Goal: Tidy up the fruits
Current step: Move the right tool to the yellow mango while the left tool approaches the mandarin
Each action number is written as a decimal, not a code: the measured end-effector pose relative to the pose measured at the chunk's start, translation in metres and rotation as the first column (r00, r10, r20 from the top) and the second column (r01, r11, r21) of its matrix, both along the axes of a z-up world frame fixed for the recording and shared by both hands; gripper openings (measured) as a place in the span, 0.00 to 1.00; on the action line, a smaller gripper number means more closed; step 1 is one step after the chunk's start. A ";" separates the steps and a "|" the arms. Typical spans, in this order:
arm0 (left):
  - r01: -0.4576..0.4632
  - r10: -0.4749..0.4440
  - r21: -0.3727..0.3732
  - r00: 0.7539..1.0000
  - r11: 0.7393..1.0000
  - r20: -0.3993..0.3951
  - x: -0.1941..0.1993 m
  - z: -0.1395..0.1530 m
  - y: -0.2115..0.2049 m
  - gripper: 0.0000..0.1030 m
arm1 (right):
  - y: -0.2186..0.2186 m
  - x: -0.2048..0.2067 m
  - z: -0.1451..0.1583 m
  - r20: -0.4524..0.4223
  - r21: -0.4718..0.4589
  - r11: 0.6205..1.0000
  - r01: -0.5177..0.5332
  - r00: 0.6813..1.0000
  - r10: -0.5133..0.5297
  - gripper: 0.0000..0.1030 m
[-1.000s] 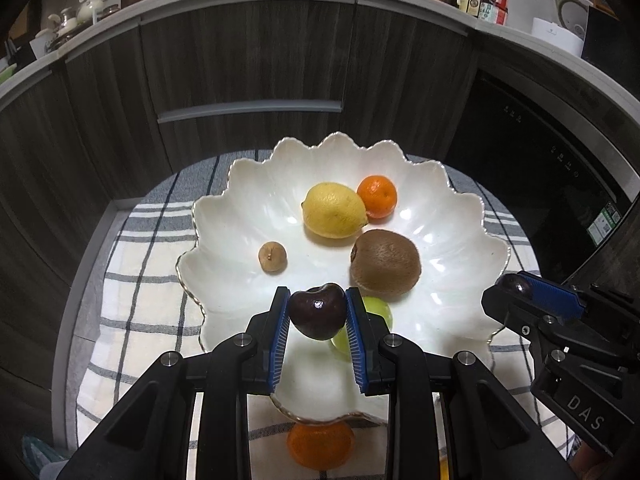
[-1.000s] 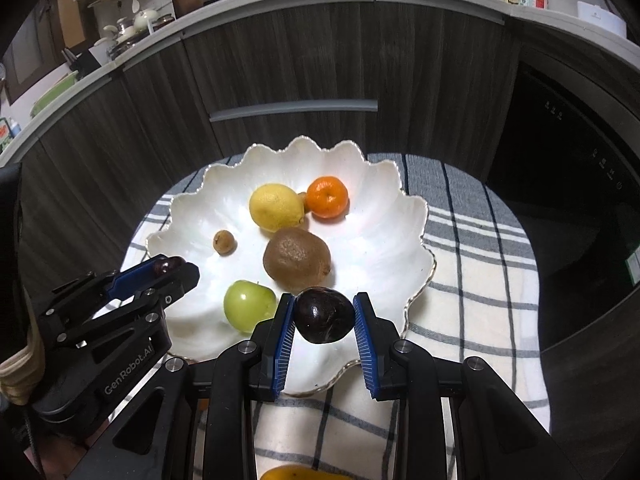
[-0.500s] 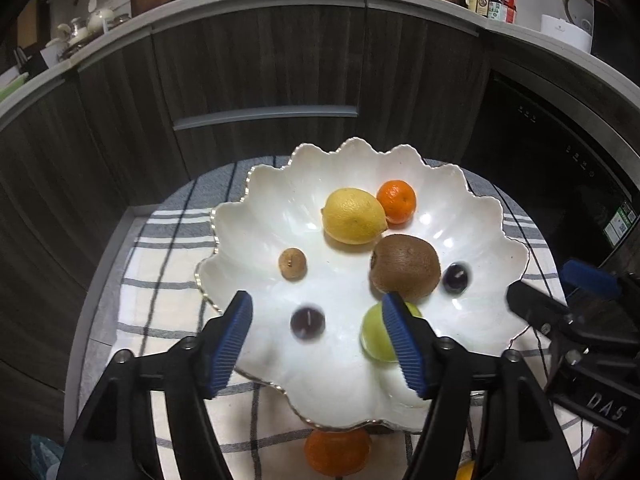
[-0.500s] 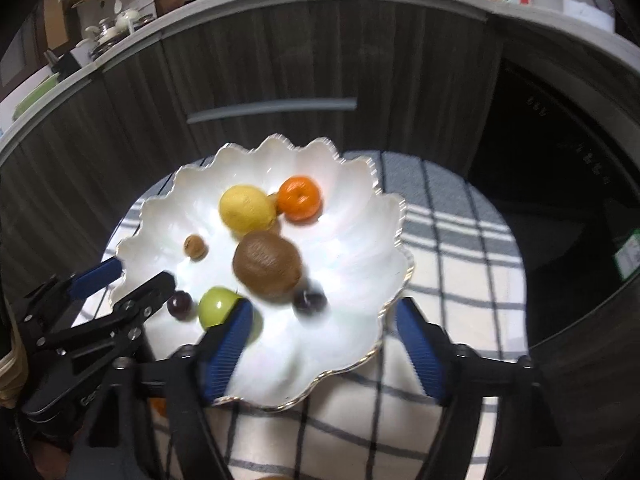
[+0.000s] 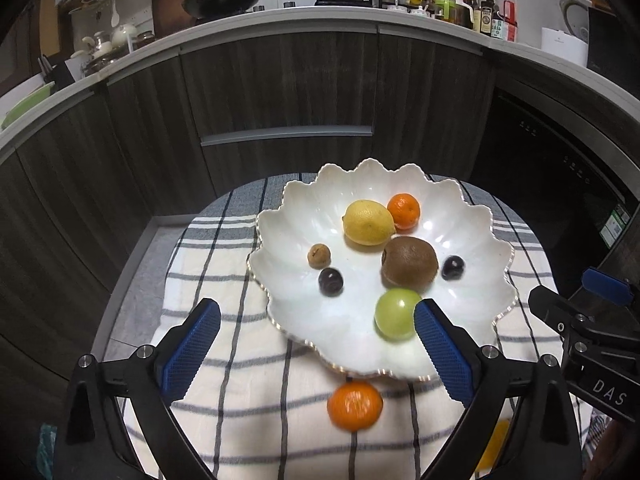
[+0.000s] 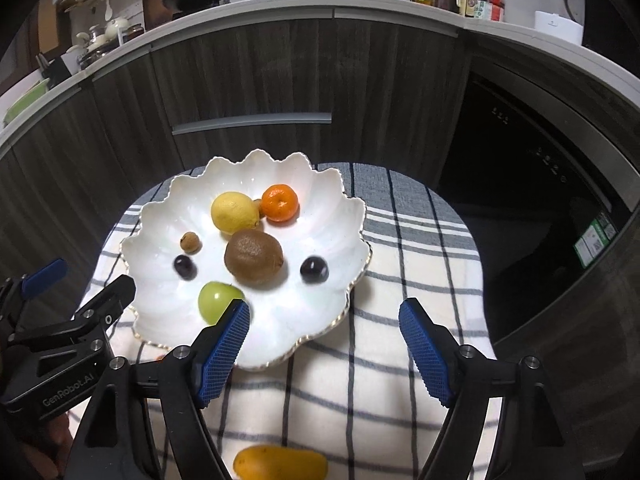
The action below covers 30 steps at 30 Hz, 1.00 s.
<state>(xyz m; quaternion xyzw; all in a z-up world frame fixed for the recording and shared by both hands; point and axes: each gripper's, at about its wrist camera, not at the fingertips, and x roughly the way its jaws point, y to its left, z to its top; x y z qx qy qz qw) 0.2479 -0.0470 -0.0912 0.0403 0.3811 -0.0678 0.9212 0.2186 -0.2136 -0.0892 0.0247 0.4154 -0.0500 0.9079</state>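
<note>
A white scalloped bowl (image 5: 472, 236) (image 6: 332, 212) on a checked cloth holds a lemon (image 5: 368, 222), a mandarin (image 5: 404, 210), a kiwi (image 5: 409, 265), a green apple (image 5: 397, 313), a small brown longan (image 5: 319, 256) and two dark plums (image 5: 330, 281) (image 5: 453, 267). My left gripper (image 5: 316, 350) is open and empty, hovering above the bowl's near rim. My right gripper (image 6: 325, 352) is open and empty at the bowl's near right rim. An orange mandarin (image 5: 354, 405) lies on the cloth in front of the bowl. A yellow fruit (image 6: 280, 462) lies on the cloth below my right gripper.
The checked cloth (image 5: 224, 280) covers a small round table. Dark wooden cabinets (image 5: 288, 92) curve behind it, with a dark appliance (image 6: 532, 168) at the right. The counter above carries pans and bottles.
Both grippers opened and dropped their dark plums into the bowl, then pulled back and up. The plums now rest left and right of the kiwi.
</note>
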 end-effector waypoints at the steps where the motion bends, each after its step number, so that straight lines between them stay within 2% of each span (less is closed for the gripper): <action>1: 0.000 0.000 -0.003 1.000 1.000 0.001 -0.005 0.001 0.001 0.96 | 0.001 -0.005 0.002 0.002 -0.001 1.000 0.002 1.000 -0.002 0.76; 14: 0.004 -0.003 -0.009 1.000 1.000 0.017 -0.056 0.005 0.014 0.97 | 0.010 -0.057 0.009 0.038 -0.011 1.000 0.009 0.999 -0.008 0.76; 20: 0.007 -0.007 -0.003 1.000 1.000 0.018 -0.068 -0.009 0.020 0.97 | 0.015 -0.071 -0.008 0.026 -0.044 0.999 0.026 0.999 -0.025 0.76; 30: -0.005 0.005 -0.013 1.000 1.000 -0.008 -0.081 -0.032 0.033 0.97 | 0.024 -0.084 -0.038 -0.020 0.009 0.999 0.042 0.999 -0.042 0.76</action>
